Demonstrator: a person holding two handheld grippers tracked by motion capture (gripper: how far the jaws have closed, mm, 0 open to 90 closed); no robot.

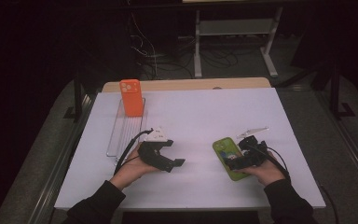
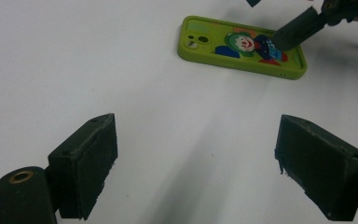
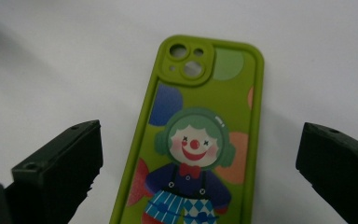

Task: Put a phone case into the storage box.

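Observation:
A lime-green phone case [image 1: 225, 157] printed with a clown lies flat, back up, on the white table [image 1: 196, 116] at the front right. My right gripper [image 1: 236, 153] hovers just over it. In the right gripper view its jaws stand wide on either side of the case [image 3: 196, 140], and the right gripper [image 3: 199, 158] is open, with the pads clear of the case edges. My left gripper [image 1: 173, 153] rests low at the front centre-left, pointing right. The left gripper [image 2: 193, 163] is open over bare table, with the green case [image 2: 240, 46] beyond it.
An orange phone case [image 1: 130, 97] stands upright at the far end of a clear slotted rack [image 1: 123, 133] on the table's left. A wooden edge [image 1: 186, 84] runs behind the white top. Cables and a metal stand are on the dark floor beyond.

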